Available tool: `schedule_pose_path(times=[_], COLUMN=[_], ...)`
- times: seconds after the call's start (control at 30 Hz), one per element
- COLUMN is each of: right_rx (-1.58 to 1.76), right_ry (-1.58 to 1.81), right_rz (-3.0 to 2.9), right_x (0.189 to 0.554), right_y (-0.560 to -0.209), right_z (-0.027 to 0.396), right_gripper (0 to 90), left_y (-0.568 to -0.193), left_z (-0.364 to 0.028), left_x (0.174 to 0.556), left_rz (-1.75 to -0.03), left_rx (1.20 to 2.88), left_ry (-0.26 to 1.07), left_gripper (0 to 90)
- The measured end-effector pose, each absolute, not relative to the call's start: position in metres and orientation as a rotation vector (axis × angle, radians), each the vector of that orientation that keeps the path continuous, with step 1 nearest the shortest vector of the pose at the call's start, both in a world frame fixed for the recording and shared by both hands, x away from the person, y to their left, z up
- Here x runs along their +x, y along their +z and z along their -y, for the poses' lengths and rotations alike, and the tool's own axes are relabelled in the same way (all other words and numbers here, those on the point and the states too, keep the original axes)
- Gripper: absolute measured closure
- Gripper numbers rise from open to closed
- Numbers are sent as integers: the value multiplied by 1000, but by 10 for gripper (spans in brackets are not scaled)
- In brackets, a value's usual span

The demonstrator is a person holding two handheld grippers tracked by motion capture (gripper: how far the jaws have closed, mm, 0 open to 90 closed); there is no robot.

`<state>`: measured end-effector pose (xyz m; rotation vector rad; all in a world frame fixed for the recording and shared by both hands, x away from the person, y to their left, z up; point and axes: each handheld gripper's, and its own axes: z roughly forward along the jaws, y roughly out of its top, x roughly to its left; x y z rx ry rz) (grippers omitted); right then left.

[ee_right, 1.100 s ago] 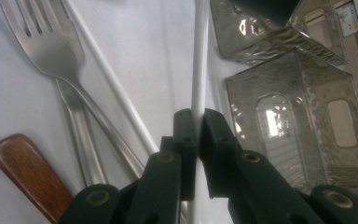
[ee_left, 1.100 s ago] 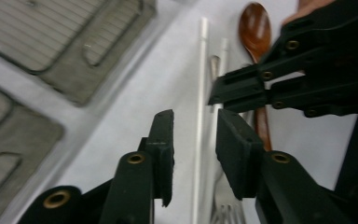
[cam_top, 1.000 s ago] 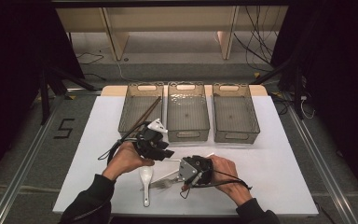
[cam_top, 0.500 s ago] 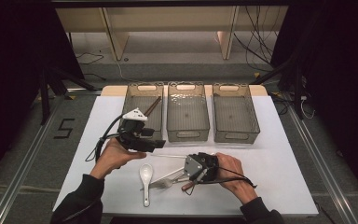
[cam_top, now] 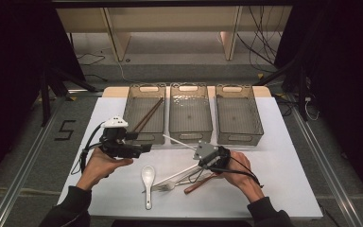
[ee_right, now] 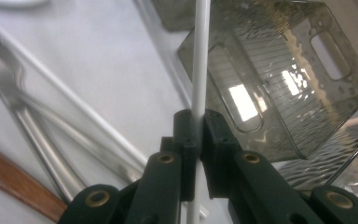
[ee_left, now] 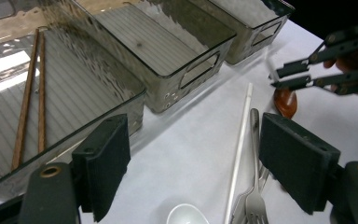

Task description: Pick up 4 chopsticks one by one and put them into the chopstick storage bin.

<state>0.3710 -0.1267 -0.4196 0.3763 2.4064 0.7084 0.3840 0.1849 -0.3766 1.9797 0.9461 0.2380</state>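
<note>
The right hand-held gripper (cam_top: 199,150), palm on the tabletop (cam_top: 283,156), tilts up and clenches a white chopstick (ee_right: 199,56). The left hand-held gripper (ee_left: 193,158), held level, has just been opening, empty; brown chopsticks (ee_left: 31,93) lie in the bin (ee_left: 135,100) ahead-left of it.

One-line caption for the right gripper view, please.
Right hand-held gripper shut on a white chopstick, beside a smoky clear bin, metal cutlery on the white table.

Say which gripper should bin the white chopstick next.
Right. The right gripper is shut on the white chopstick, lifted near the bins. The left gripper has just been opening, jaws empty, beside the left bin where the brown chopsticks lie.
</note>
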Motion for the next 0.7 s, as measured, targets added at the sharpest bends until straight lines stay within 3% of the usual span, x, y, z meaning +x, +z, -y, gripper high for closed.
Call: schedule_pose_path(times=[0.7], right_rx=[860], right_ry=[1098], right_rz=[-2447], right_x=[427], right_y=[-372], right_z=[104], right_gripper=[853], left_y=[-419], left_z=[-200], left_x=[354], left_rz=[-973], left_rx=[1925], left_ry=[270], left_gripper=[208])
